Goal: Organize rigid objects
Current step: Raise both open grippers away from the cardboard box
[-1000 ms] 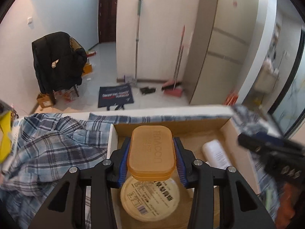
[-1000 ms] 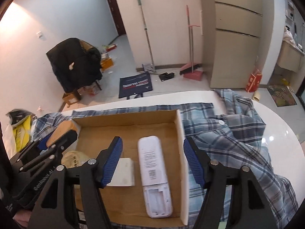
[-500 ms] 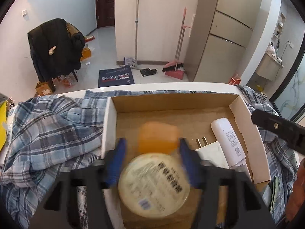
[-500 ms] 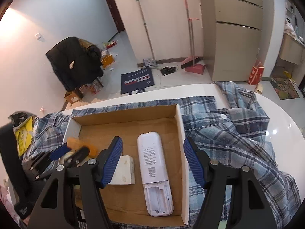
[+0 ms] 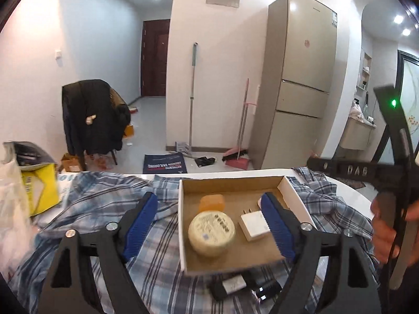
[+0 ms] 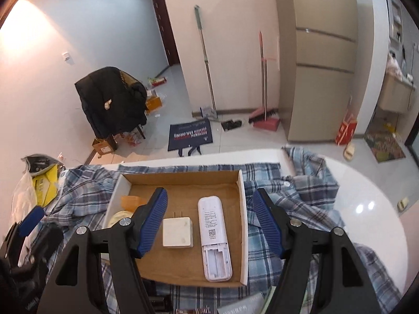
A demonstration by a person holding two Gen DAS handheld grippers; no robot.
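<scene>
A shallow cardboard box [image 6: 242,209] with white outer walls sits on a blue plaid shirt [image 6: 301,201] spread over a white table [image 6: 374,209], and it holds four things. Against its left wall lies a round jar on its side, its pale labelled base [image 5: 211,229] turned toward the left wrist camera and its orange lid [image 5: 212,202] pointing to the far wall of the box. Just right of the jar lies a white plug adapter [image 6: 178,232], flat on the brown floor with its two prongs toward the far wall. Right of that, close along the right wall, a white remote control [image 6: 214,236] lies lengthwise, back side up, its battery bay uncovered at the near end. The left gripper [image 5: 210,226] hangs above the near left part of the box with its blue-padded jaws spread wide and nothing between them; the jar and adapter show in the gap below. The right gripper [image 6: 213,221] hovers over the near right part of the box, jaws likewise wide apart and empty, framing the adapter and the remote. In front of the box, on the shirt, lie a few small dark items [image 5: 230,285], blurred. At the table's left edge stands a yellow carton [image 5: 39,183] beside a clear plastic bag [image 5: 10,209]. Beyond the table are a chair draped in a black coat [image 6: 110,99], a dark floor mat [image 6: 191,136], a mop [image 6: 205,60], a red broom and dustpan [image 6: 264,120], and a beige fridge [image 5: 301,78].
</scene>
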